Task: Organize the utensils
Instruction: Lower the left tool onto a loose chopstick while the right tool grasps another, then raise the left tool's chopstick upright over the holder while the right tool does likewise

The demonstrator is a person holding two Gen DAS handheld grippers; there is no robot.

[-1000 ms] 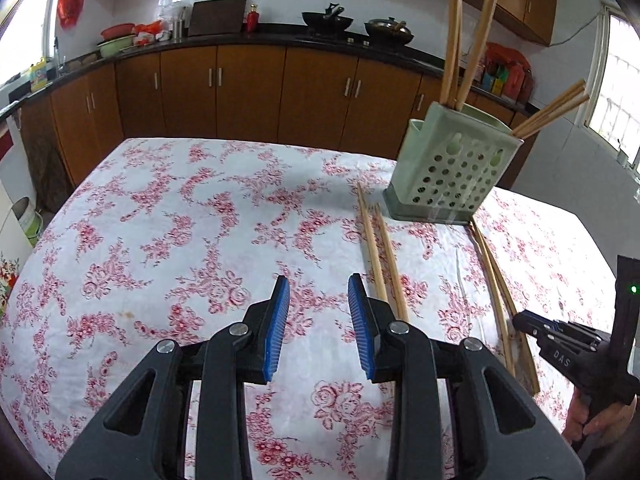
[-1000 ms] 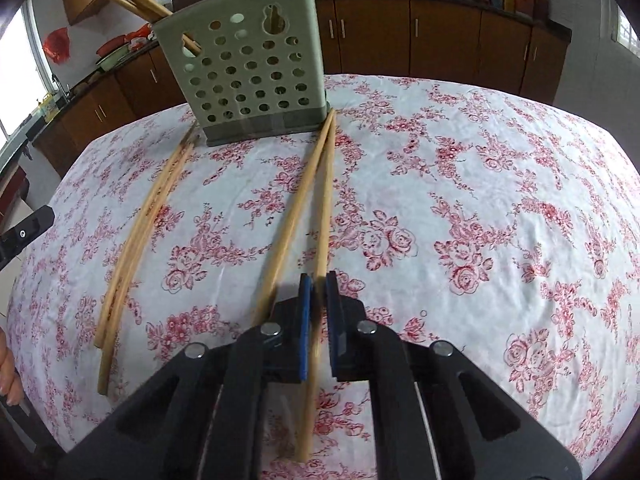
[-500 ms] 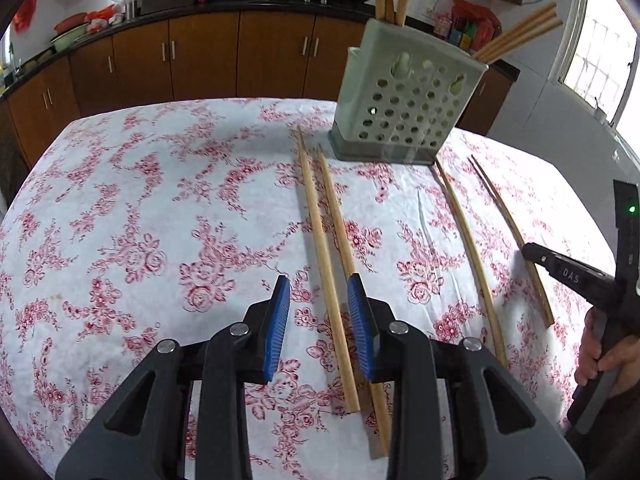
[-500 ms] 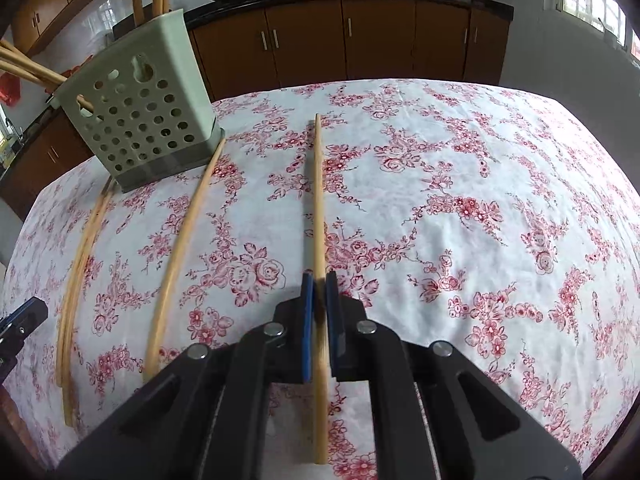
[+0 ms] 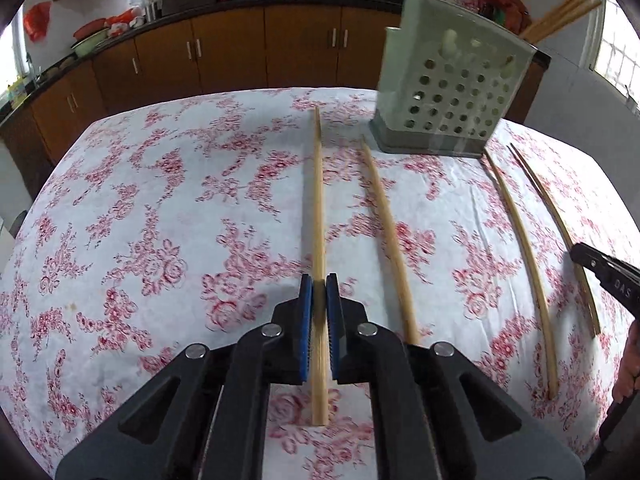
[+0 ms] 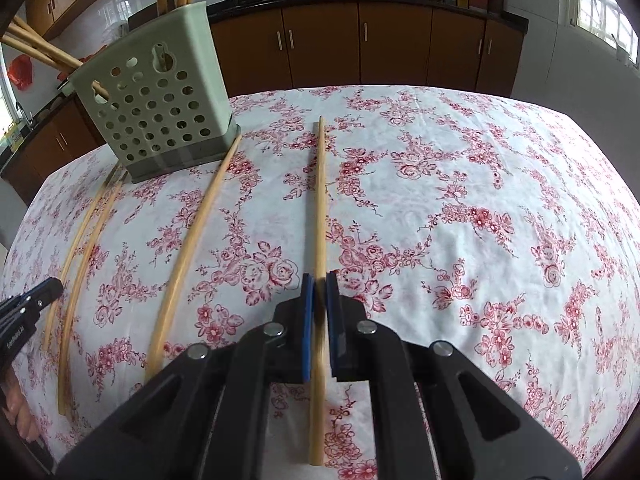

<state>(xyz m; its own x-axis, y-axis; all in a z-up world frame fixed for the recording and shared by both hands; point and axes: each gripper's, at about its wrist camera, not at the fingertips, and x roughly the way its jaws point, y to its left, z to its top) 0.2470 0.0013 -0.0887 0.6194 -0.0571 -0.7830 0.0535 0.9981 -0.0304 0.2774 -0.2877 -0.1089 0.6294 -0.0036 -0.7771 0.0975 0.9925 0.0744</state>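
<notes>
Chopstick [image 5: 317, 200] pinched between left gripper [image 5: 319, 292] pads, pointing to 12 o'clock over floral tablecloth [image 5: 160, 220]. Another chopstick [image 6: 319, 200] clamped likewise in right gripper [image 6: 319, 292]. Green perforated holder [image 5: 448, 92] standing at 1 o'clock.

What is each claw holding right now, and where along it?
Each holds one chopstick. The left claw grips its chopstick toward the near end, and the right claw grips its chopstick the same way.
</notes>
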